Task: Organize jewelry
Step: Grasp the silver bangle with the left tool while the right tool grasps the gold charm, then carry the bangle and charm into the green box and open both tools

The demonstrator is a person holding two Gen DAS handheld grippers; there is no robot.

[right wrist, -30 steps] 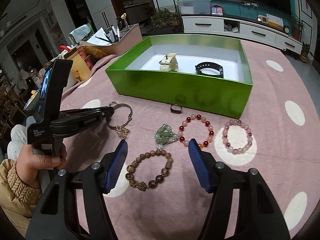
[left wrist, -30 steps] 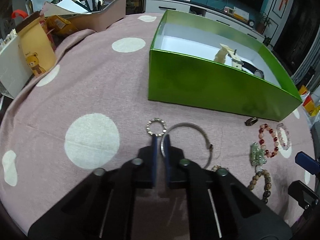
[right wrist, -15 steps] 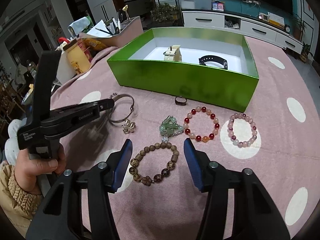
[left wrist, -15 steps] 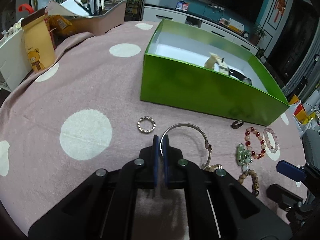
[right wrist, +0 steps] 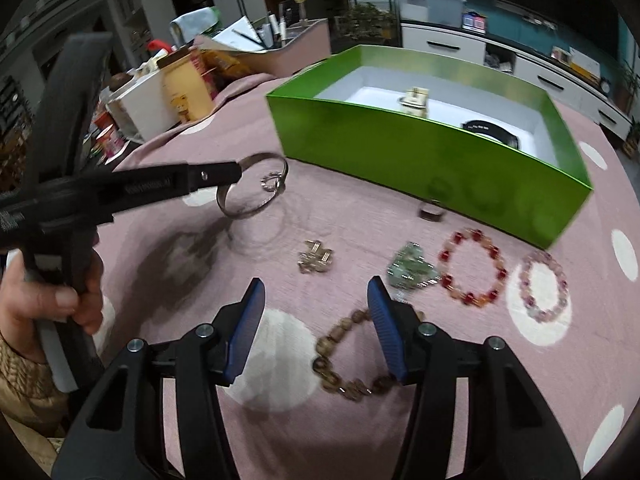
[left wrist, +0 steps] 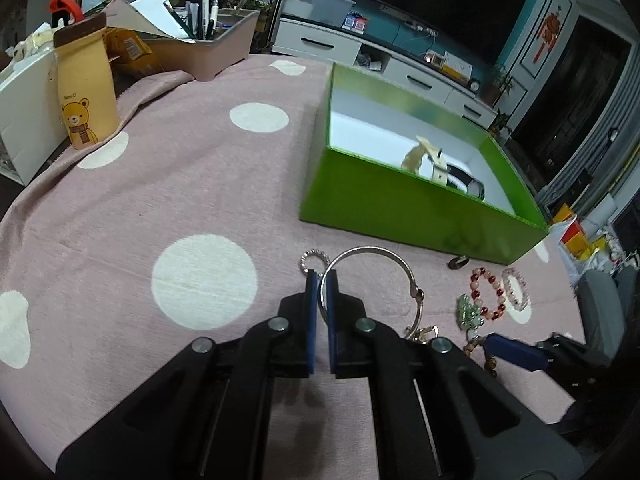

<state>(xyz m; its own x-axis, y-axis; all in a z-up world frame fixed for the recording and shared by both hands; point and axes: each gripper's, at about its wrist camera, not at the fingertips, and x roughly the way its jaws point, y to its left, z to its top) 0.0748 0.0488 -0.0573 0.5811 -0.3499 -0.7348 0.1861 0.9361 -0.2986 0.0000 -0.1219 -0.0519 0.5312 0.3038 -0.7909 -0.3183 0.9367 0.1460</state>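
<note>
My left gripper [left wrist: 320,280] is shut on a silver bangle [left wrist: 376,254] and holds it lifted above the pink cloth; the right wrist view shows the bangle [right wrist: 256,211] in the air over its shadow. A small sparkly ring [left wrist: 314,258] lies just beyond it. My right gripper [right wrist: 316,296] is open and empty above a brown bead bracelet [right wrist: 348,360]. A gold charm [right wrist: 316,260], a green pendant [right wrist: 410,266], a red bead bracelet [right wrist: 472,268], a pink bead bracelet [right wrist: 544,284] and a dark ring [right wrist: 431,212] lie on the cloth. The green box [right wrist: 420,152] holds a cream watch [right wrist: 416,98] and a black band [right wrist: 490,128].
A yellow bear pouch [left wrist: 84,92], a white box [left wrist: 24,120] and a pink pen tray [left wrist: 200,52] stand at the table's far left. The polka-dot cloth [left wrist: 160,184] spreads left of the box.
My left gripper has lifted the silver bangle off the cloth. My right gripper has shifted left and lower, over the brown bead bracelet.
</note>
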